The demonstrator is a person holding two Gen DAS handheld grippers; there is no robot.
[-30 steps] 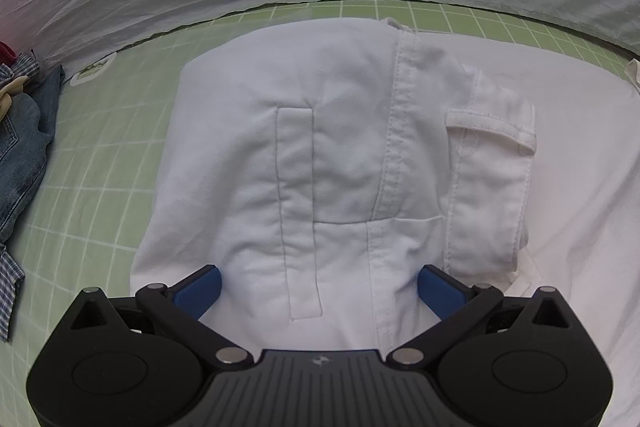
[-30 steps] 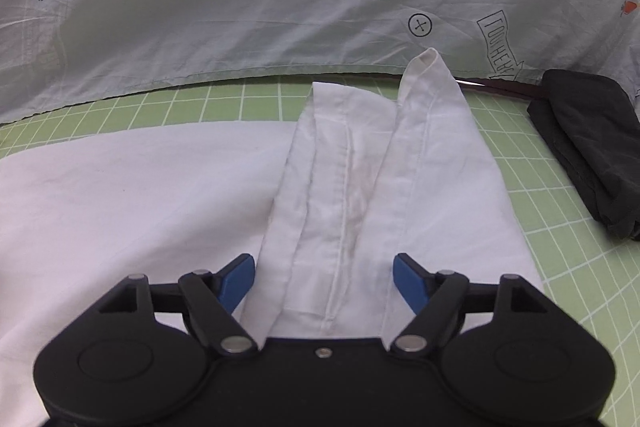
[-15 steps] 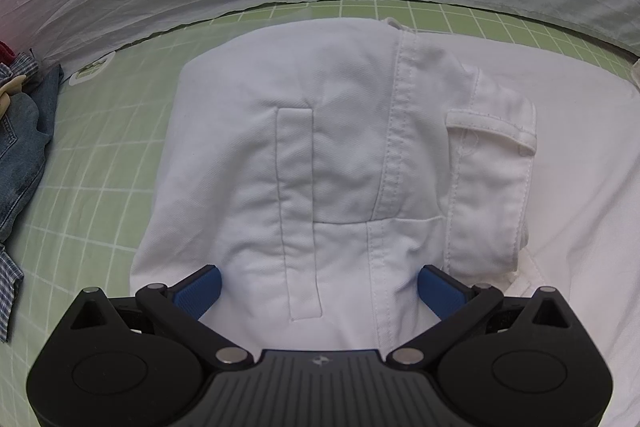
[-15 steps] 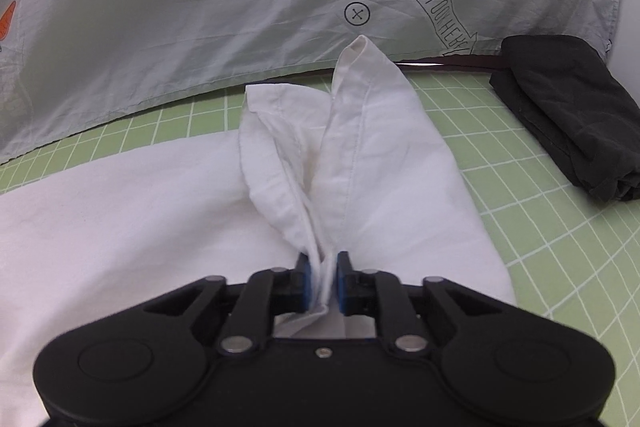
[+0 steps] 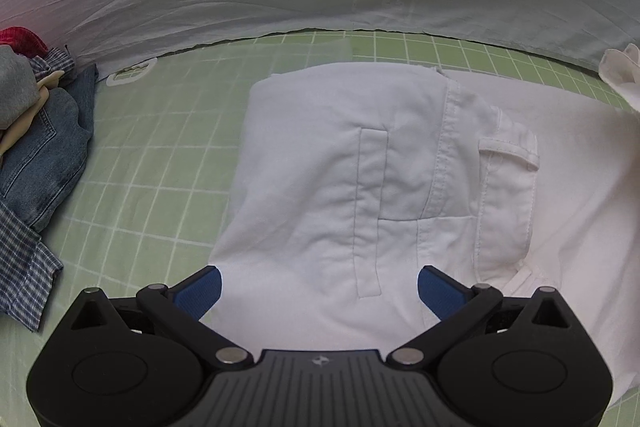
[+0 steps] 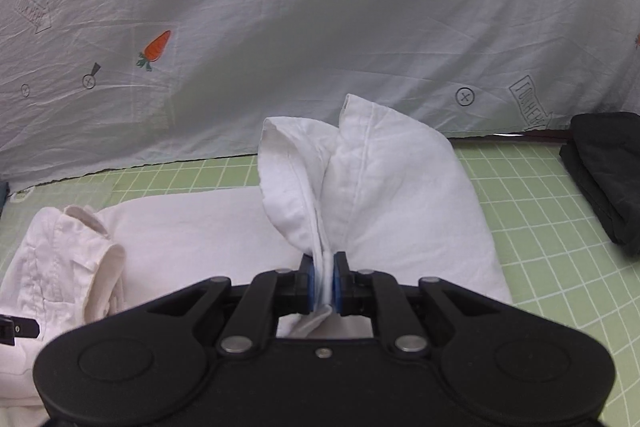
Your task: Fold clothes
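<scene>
Two grippers: the right gripper (image 6: 323, 281) pinches the white shirt's (image 5: 340, 187) bunched hem, the left gripper (image 5: 319, 287) gapes above its cuff.

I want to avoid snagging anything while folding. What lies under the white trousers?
Green grid mat shows around the white trousers, so they lie on it. Anything else beneath them is covered by the cloth and cannot be seen.

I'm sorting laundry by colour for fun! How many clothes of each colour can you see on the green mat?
White: 1, the trousers
Blue denim: 1, the jeans
Blue check: 1, the shirt
Grey: 1, a top
Red: 1, a bit of cloth
Black: 1, the folded garment
Total: 6
</scene>
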